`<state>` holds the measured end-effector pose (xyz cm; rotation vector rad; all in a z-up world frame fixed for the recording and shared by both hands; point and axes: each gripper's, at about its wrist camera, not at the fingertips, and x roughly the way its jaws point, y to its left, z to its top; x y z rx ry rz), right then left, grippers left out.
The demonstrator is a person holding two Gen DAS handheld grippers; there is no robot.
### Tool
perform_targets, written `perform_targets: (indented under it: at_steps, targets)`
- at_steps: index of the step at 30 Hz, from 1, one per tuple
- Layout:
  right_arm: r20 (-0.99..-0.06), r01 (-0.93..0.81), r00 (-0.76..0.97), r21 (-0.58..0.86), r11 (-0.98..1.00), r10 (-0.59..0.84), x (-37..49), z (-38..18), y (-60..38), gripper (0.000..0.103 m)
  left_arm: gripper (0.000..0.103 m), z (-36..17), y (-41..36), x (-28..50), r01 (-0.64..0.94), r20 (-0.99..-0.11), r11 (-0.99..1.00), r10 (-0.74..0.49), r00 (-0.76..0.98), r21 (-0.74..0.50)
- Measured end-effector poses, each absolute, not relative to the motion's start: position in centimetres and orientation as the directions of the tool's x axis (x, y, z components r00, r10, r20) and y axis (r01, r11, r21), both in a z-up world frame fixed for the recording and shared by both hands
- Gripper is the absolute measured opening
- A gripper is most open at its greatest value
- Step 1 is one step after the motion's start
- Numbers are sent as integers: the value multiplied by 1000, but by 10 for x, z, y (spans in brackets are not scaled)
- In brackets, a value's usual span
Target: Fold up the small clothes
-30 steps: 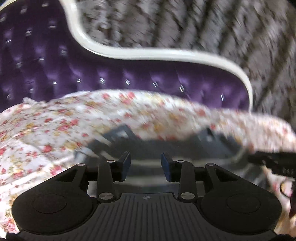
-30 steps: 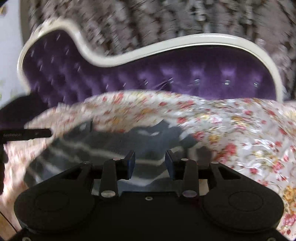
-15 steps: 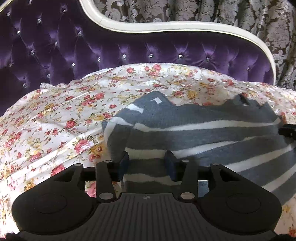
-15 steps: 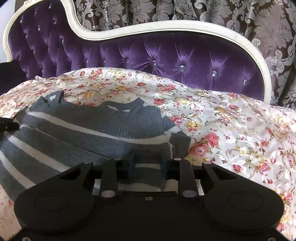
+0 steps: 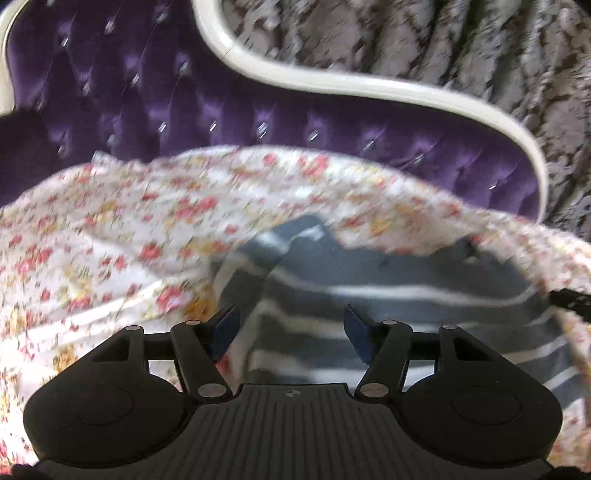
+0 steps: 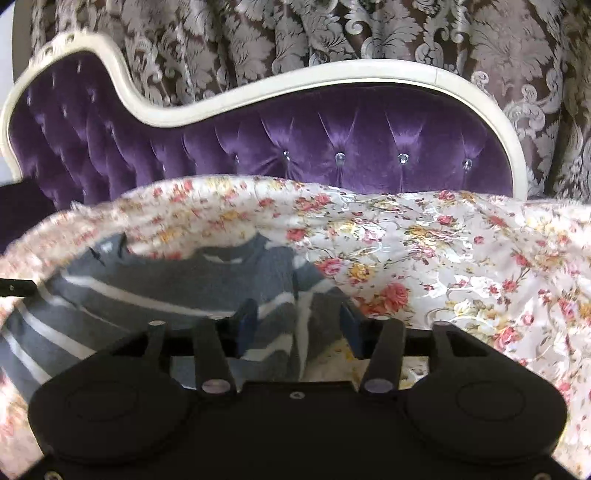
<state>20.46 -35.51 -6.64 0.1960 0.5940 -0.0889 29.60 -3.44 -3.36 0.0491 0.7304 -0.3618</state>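
A small grey sweater (image 5: 406, 273) with white stripes lies flat on a floral sheet (image 5: 110, 258). In the left wrist view my left gripper (image 5: 291, 332) hovers over the sweater's left edge. Its jaws are opening, and the knit lies between the blue pads (image 5: 225, 330) without touching them. In the right wrist view the sweater (image 6: 166, 284) fills the lower left. My right gripper (image 6: 298, 326) straddles its right sleeve edge, its jaws also opening and clear of the cloth. Each view catches the other gripper's black tip at its side edge.
The floral sheet (image 6: 443, 258) covers the seat of a purple tufted sofa (image 6: 332, 136) with a curved cream frame (image 6: 369, 74). A grey patterned curtain (image 6: 332, 33) hangs behind it. The sheet stretches wide to the right of the sweater.
Both pairs of jaws have spread wider. Half a second ago the right pads sat close on the sweater's edge and now stand apart from it. Both views have shifted slightly; the sweater lies flat.
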Motion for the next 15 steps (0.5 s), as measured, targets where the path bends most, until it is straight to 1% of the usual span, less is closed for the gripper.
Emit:
perform_targets:
  at_steps: [1,3,7,12,14,15]
  targets:
    - [-565,136,825,169,976,-18,205,-66,-356,70,61,-27,-41,293,358,-654,931,-314,689,-70]
    - [-576,135,818,175,975,-10,205,-68,-356,70,61,-21,-60,288,404,-650,914,-329,685,-36]
    - [-584,146,812,201,969,-1,202,-68,-359,70,61,-28,-99,285,487,-688,873,-355,633,-3]
    - [-578,151,816,236,960,15,198,-65,-364,71,61,-53,-135,303,486,-734,874,-322,597,12]
    - [-581,145,813,239,960,22,198,-64,-363,71,64,-63,-142,312,478,-749,877,-291,595,39]
    - [-582,142,812,242,960,27,199,-64,-362,71,68,-64,-144,315,476,-744,878,-289,602,44]
